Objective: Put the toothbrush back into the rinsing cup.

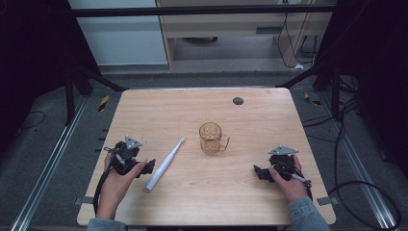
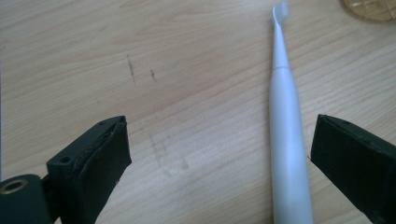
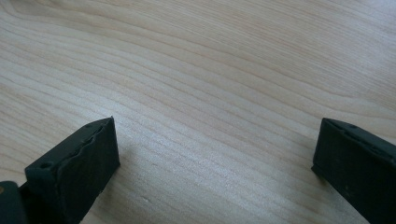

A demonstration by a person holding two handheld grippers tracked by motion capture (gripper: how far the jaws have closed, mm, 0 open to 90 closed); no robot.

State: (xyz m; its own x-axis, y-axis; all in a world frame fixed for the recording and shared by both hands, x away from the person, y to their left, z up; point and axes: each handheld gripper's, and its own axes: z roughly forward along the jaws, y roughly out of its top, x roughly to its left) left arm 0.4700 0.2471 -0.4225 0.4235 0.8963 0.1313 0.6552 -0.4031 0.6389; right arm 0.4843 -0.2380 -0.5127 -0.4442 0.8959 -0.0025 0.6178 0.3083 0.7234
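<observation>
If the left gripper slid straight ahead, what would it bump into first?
Probably the white toothbrush. It lies between the open jaws of the left gripper, close by one jaw and pointing ahead. The amber glass mug sits farther on and off to the side.

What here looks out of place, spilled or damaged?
Nothing stands out. The white electric toothbrush lies flat on the table, the amber glass mug stands upright beside it, unspilled. Faint scuff marks show on the wood.
</observation>
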